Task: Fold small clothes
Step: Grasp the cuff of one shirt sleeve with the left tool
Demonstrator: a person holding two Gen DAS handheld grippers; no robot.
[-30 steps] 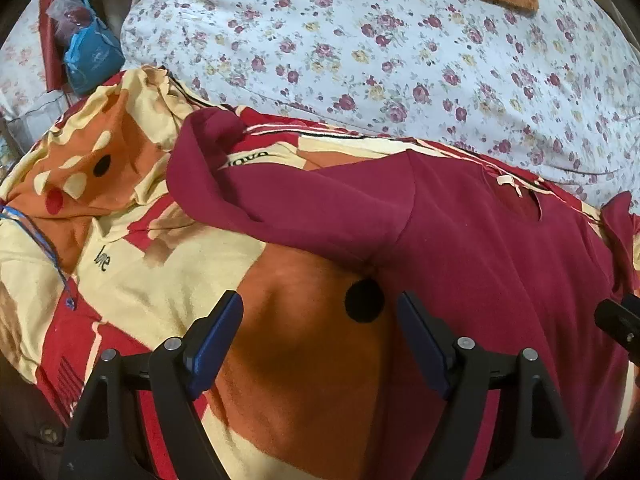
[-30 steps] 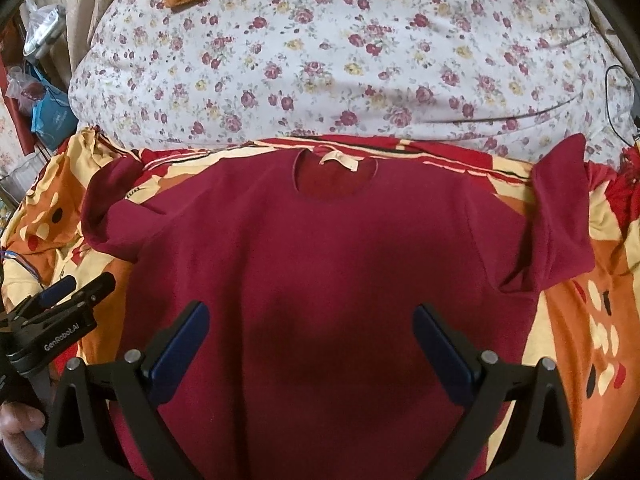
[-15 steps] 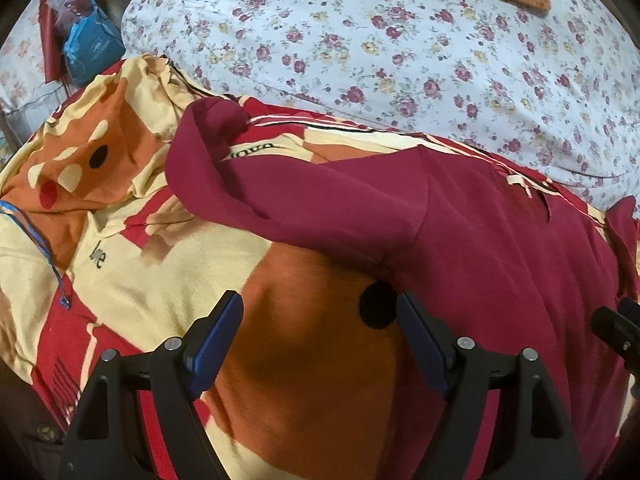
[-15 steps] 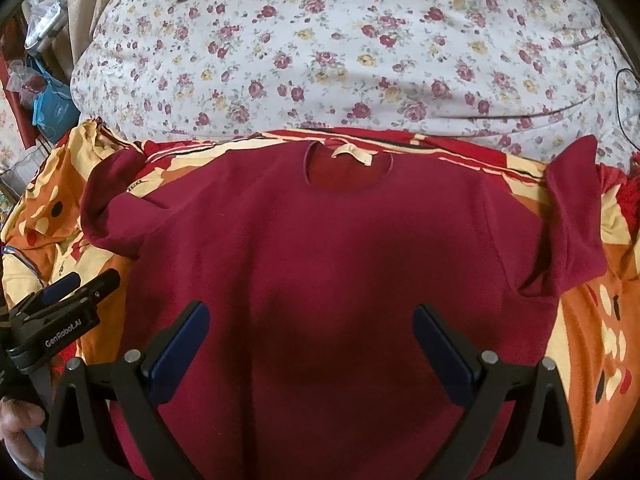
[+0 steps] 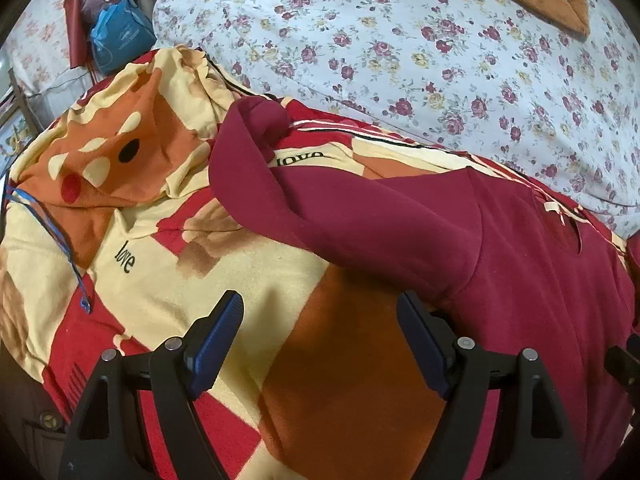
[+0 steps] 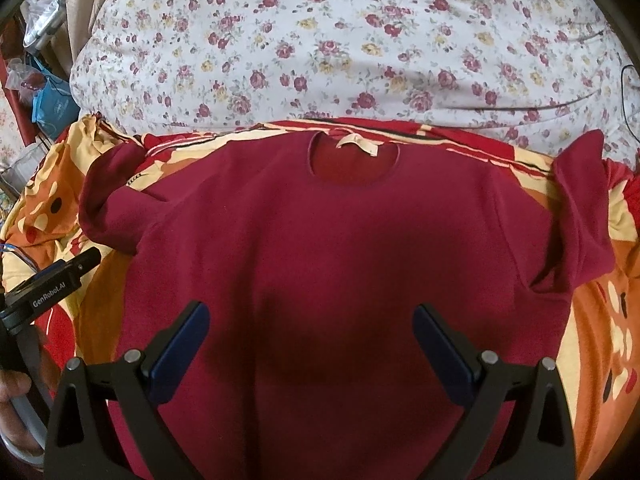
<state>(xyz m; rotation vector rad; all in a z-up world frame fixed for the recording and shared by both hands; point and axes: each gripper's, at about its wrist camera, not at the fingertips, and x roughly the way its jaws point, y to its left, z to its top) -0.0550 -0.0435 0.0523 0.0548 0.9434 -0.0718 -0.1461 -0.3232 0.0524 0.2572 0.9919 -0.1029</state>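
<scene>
A dark red short-sleeved shirt (image 6: 332, 248) lies flat on an orange, cream and red patterned blanket (image 6: 600, 312), collar away from me. Its left sleeve (image 5: 352, 216) is rumpled, its right sleeve (image 6: 580, 216) stands folded up. My left gripper (image 5: 320, 340) is open and empty, hovering over the blanket just beside the shirt's left armpit. My right gripper (image 6: 312, 344) is open and empty above the shirt's lower middle. The left gripper also shows in the right wrist view (image 6: 60, 280) at the left edge.
A large white floral quilt (image 6: 340, 48) bulges behind the blanket. A blue bag (image 5: 120, 36) and clutter sit at the far left. A blue cord (image 5: 60, 240) lies on the blanket's left side. A black cable (image 6: 624, 92) runs at the right.
Both grippers have moved forward slightly towards the shirt; the left one has closed in on the armpit and sleeve. The shirt has not moved.
</scene>
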